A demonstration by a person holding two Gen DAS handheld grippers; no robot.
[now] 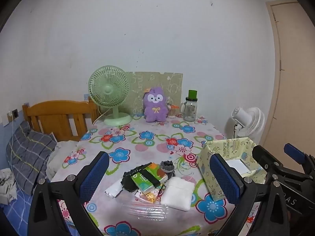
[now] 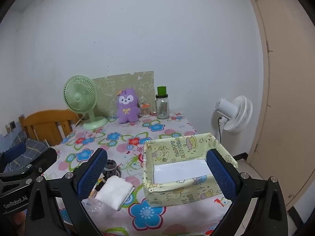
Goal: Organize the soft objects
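Note:
A pile of soft things lies near the front edge of the flowered table (image 1: 149, 137): a green tissue pack (image 1: 146, 181) bound with a black band, a black cloth (image 1: 128, 180), a grey rolled sock (image 1: 167, 167), a white folded pad (image 1: 178, 193) and a clear plastic wrapper (image 1: 145, 210). My left gripper (image 1: 159, 155) hangs open over the pile and touches nothing. To the right stands a yellow cartoon box (image 2: 177, 192) with a white bottom and nothing else inside. My right gripper (image 2: 157, 151) is open in front of it. The white pad (image 2: 114, 191) lies left of the box.
At the table's back stand a green desk fan (image 1: 109, 94), a purple plush toy (image 1: 155, 105), a glass jar (image 1: 190, 108) with a green lid and a patterned board. A white floor fan (image 2: 233, 115) and a door are on the right. A wooden bed with a checked pillow (image 1: 29, 153) is on the left.

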